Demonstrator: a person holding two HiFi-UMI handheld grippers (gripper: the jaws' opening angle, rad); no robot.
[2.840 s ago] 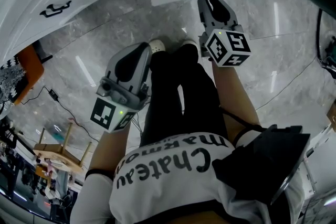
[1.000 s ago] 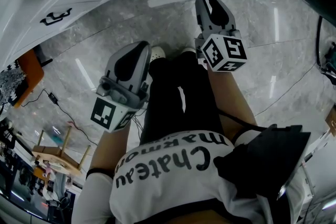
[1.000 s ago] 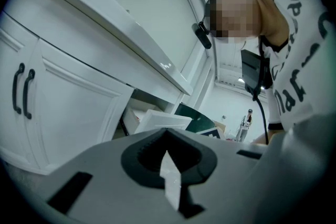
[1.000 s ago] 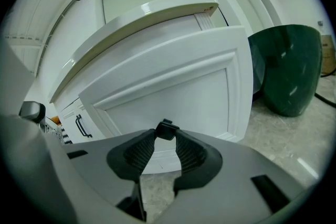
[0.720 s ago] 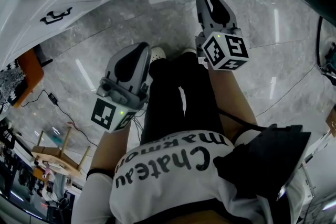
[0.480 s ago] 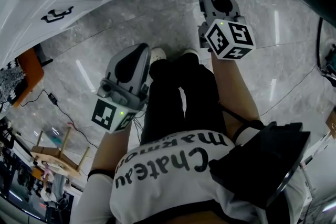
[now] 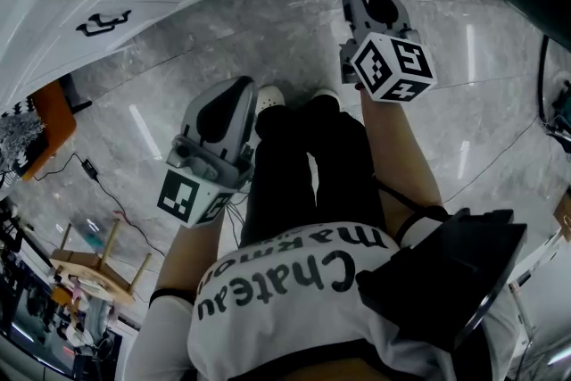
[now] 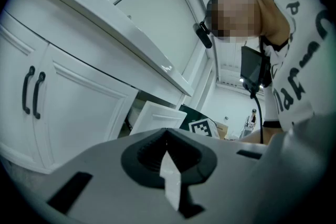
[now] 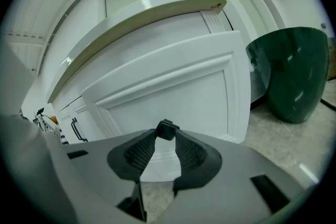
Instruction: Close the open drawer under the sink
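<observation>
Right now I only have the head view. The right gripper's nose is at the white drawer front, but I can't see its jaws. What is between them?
Observer: In the right gripper view, the right gripper has a small black knob on the drawer front between its jaw tips, and both tips touch it.
Operator: Is the left gripper carrying anything?
Observer: No. Its own view shows the left gripper with its jaw tips together and nothing between them.
Operator: Seen from the side, is the drawer flush with the cabinet?
Observer: Not yet. The left gripper view shows a dark gap between the drawer front and the cabinet.
</observation>
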